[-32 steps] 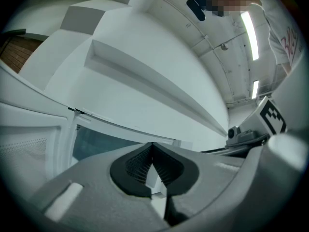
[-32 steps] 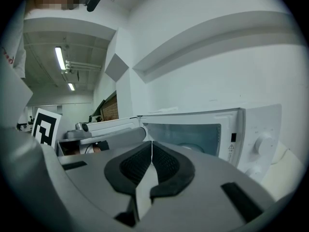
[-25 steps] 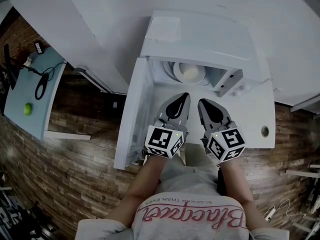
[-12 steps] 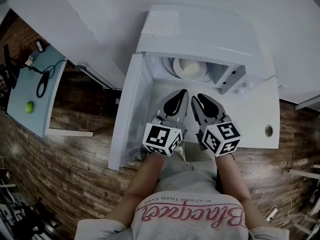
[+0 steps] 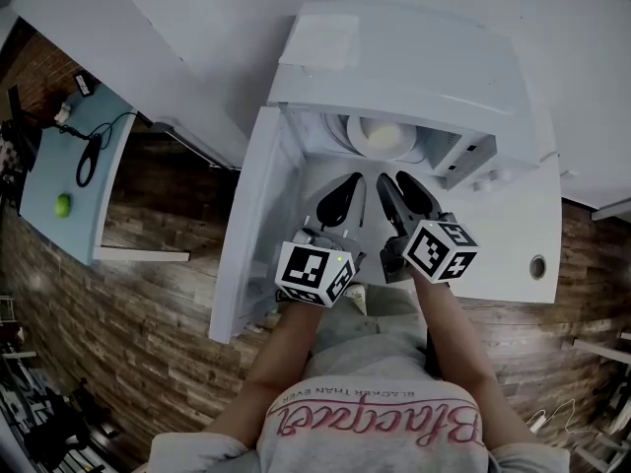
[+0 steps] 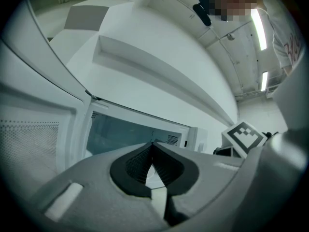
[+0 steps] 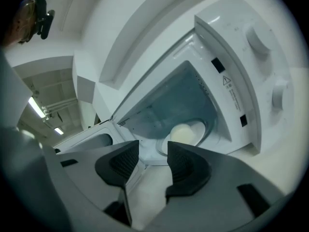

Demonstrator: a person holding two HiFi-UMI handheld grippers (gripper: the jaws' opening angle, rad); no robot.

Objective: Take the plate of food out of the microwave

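Both at microwave (image 5: 394, 57) mouth: left tool (image 6: 152, 145) closed, right tool (image 7: 152, 151) just spreading, seemingly empty.

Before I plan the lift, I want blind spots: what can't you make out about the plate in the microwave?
- Pale rounded food: too small in head view, hazy in right gripper view.
- Round white plate: near rim behind the right claw, just opening and empty, right gripper view.
- Left gripper view: shut left claw hides most of it.
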